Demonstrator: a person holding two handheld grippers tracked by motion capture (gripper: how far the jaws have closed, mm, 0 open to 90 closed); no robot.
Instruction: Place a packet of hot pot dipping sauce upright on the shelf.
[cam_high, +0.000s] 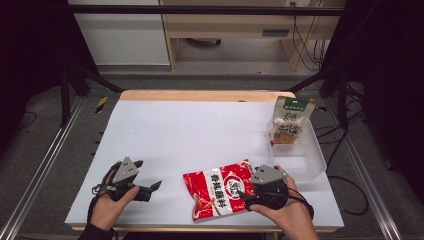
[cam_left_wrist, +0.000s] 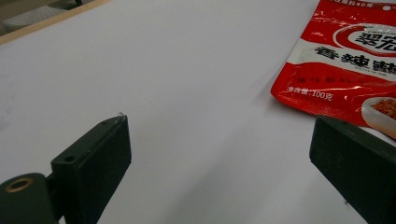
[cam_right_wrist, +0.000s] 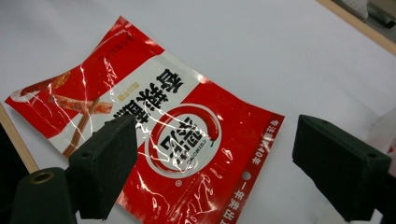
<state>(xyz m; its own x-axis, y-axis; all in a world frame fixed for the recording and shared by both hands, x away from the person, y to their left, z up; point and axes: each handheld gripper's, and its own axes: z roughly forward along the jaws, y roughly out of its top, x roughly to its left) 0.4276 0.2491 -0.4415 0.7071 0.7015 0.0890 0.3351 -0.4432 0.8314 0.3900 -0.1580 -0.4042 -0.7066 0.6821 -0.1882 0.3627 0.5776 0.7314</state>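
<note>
A flat snack packet lies on the table at lower centre of the high view, near the front edge. My right gripper sits over its right end; my left gripper rests at the lower left, well apart from the packet. A tub stands at the right edge, just right of my right hand, and a pouch stands upright in its far end.

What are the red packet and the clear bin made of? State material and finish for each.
Red packet: apparently thin plastic film, glossy; it shows bright glare streaks and fine crinkles across the print. Clear bin: looks like translucent rigid plastic, slightly frosted; the table shows faintly through its walls, and it holds its box shape.
</note>
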